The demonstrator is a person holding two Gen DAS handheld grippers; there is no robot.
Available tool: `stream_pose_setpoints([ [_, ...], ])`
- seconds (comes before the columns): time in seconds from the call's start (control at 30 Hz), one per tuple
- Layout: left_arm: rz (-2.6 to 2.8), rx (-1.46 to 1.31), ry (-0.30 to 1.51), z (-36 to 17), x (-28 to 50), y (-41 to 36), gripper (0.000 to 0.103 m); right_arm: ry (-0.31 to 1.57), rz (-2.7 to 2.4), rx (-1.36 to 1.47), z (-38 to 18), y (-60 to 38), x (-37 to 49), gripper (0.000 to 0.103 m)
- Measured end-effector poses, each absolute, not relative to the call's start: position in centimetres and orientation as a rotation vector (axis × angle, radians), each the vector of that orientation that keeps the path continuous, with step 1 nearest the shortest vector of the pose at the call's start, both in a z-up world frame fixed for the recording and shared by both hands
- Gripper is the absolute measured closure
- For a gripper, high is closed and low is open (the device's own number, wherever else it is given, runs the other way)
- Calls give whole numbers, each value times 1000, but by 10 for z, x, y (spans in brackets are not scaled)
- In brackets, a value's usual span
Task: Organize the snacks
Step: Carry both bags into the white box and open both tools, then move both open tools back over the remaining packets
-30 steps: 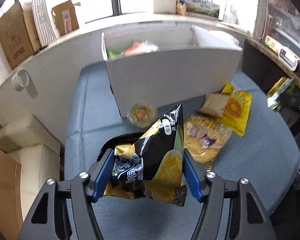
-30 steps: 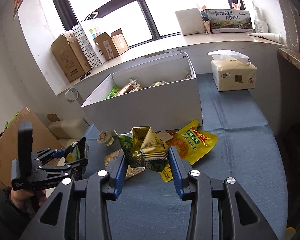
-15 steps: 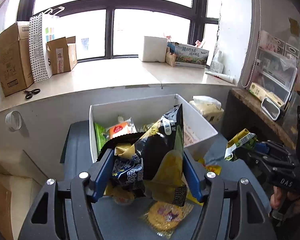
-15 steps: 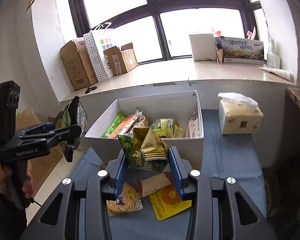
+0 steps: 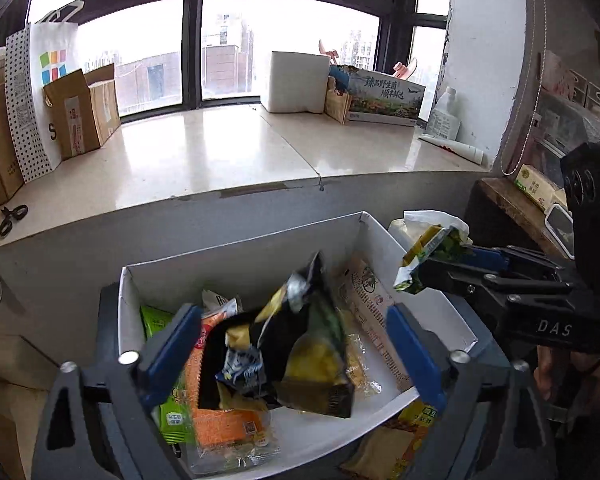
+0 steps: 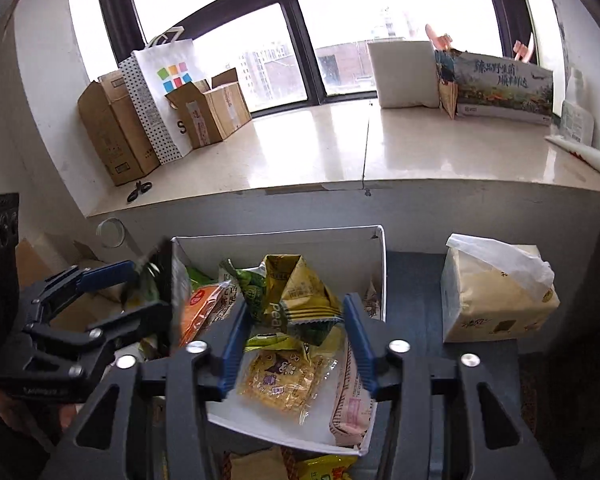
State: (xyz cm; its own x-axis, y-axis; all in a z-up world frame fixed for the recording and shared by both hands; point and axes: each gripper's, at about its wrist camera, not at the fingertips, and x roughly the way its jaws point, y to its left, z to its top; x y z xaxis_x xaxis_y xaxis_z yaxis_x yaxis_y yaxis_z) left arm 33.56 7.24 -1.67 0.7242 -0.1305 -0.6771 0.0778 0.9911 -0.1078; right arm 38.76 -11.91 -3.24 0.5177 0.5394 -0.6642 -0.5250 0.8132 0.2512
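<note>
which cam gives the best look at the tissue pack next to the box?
Right wrist view: the tissue pack shows whole on the blue cloth, right of the white box, a white tissue sticking out on top. The left wrist view catches only its top beyond the box's far corner, partly behind the right gripper's snack bag.

Both grippers are black plastic frames with blue pads lining the jaws and silver screw heads. The right gripper [image 5: 428, 276] bears white "DAS" lettering on its body. The left gripper [image 6: 140, 288] carries small white lettering too blurred to read.

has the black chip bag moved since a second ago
Yes. The black chip bag went from over the blue table up over the white box, dropping free as the left gripper opens.
</note>
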Motion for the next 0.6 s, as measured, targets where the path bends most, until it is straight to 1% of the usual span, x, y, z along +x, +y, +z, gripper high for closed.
stream_pose_setpoints([
  [0.03,-111,-79,752,-20,337,74,0,834,640,37,-36,-120,394,1],
  [0.1,-89,-60,749,-23,334,75,0,808,654,53,-37,-125,393,0],
  [0.17,-94,-69,743,-26,330,78,0,780,654,12,-37,-124,387,0],
  [0.33,-86,-82,747,-29,324,81,0,782,670,16,-41,-123,376,0],
  [0.6,-95,-48,691,-11,278,72,0,714,687,76,-15,-140,351,0],
])
